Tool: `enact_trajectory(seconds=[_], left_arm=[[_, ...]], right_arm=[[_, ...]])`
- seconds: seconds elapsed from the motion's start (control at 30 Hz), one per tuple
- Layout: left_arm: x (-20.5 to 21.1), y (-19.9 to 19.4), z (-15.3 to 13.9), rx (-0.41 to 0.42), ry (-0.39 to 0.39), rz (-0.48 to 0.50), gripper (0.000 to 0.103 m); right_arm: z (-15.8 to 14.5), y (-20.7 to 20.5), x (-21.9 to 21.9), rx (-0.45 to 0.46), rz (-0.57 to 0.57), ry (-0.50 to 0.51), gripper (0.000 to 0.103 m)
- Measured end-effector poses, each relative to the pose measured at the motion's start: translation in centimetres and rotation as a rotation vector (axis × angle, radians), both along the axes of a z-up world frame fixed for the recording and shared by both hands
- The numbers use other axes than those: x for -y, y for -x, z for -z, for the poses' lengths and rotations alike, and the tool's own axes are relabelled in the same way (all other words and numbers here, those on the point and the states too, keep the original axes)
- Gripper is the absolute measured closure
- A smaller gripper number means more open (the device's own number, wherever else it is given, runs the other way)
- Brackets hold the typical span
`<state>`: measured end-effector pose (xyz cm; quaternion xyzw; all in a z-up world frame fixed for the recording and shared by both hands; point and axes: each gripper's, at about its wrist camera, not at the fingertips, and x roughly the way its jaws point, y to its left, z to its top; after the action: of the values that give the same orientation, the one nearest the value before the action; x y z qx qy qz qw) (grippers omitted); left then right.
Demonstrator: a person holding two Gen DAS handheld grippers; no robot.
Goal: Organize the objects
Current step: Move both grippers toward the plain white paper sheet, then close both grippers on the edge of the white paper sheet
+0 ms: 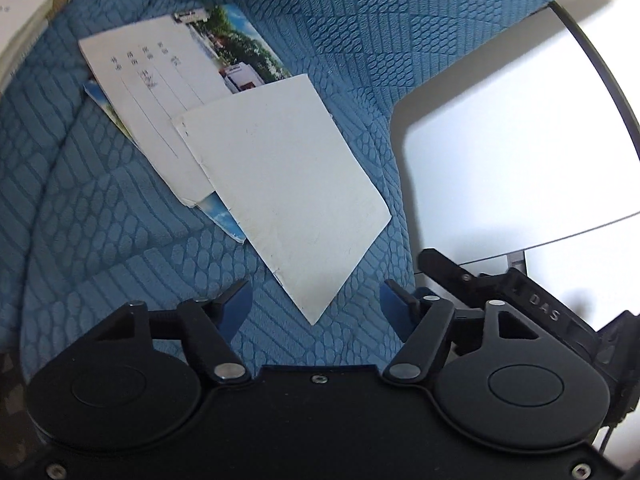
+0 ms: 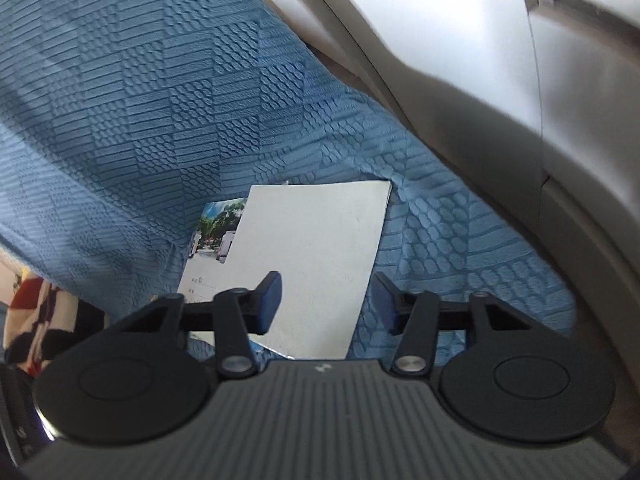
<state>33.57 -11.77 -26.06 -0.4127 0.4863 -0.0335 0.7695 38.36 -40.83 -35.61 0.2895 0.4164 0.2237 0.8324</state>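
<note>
A blue textured cover (image 1: 100, 208) carries a loose pile of cards. Uppermost lies a blank white card (image 1: 280, 184), skewed, one corner pointing toward the left gripper (image 1: 316, 304). Beneath it sits a lined card (image 1: 152, 80) with handwriting, and under both a photo card (image 1: 240, 48) showing trees and sky. The pile lies near the cover's right edge, beside a white panel (image 1: 500, 140). A book (image 1: 20, 28) rests at the far left corner.

Left gripper: jaws parted, nothing between the pads; the blank card's corner falls just ahead of the gap, no contact seen.

Right gripper (image 2: 324, 300): jaws parted, straddling the blank card (image 2: 312, 260) from above. Whether its pads touch the card cannot be told. No grasp evident.
</note>
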Motion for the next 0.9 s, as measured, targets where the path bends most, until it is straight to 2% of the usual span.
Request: enact_trajectory(seconds=[0.1,0.2,0.37,0.43,0.57,0.73,0.9], left_arm=[[-0.5,-0.7,1.4,-0.027,0.034,-0.019,0.041],[-1.1,-1.3,2.6,-0.047,0.077,-0.031,0.046],[-1.5,-1.9,3.8,-0.057,0.131,-0.047,0.049],[-1.5,-2.1,4.2,-0.056,0.152,-0.049,0.052],[-1.8,-2.5,4.7,-0.044,0.187,-0.076,0.053],[-2.1,-3.0,4.6,-0.026,0.189,-0.105,0.051],[-3.5,-3.0,5.1,0.009,0.294,-0.165,0.049]], right_arm=[[0.8,-1.7,-0.4,-0.033,0.008,-0.033,0.066],[1.9,-2.9,-1.1,-0.062,0.007,-0.046,0.071],[4.0,-3.8,-1.6,-0.118,0.026,-0.07,0.074],[4.1,-3.6,-1.7,-0.114,0.029,-0.071,0.076],[3.9,-3.5,-2.3,-0.081,0.01,-0.047,0.078],[4.3,-3.8,-2.1,-0.079,0.023,-0.083,0.081],[4.5,-3.9,-2.1,-0.09,0.044,-0.124,0.081]])
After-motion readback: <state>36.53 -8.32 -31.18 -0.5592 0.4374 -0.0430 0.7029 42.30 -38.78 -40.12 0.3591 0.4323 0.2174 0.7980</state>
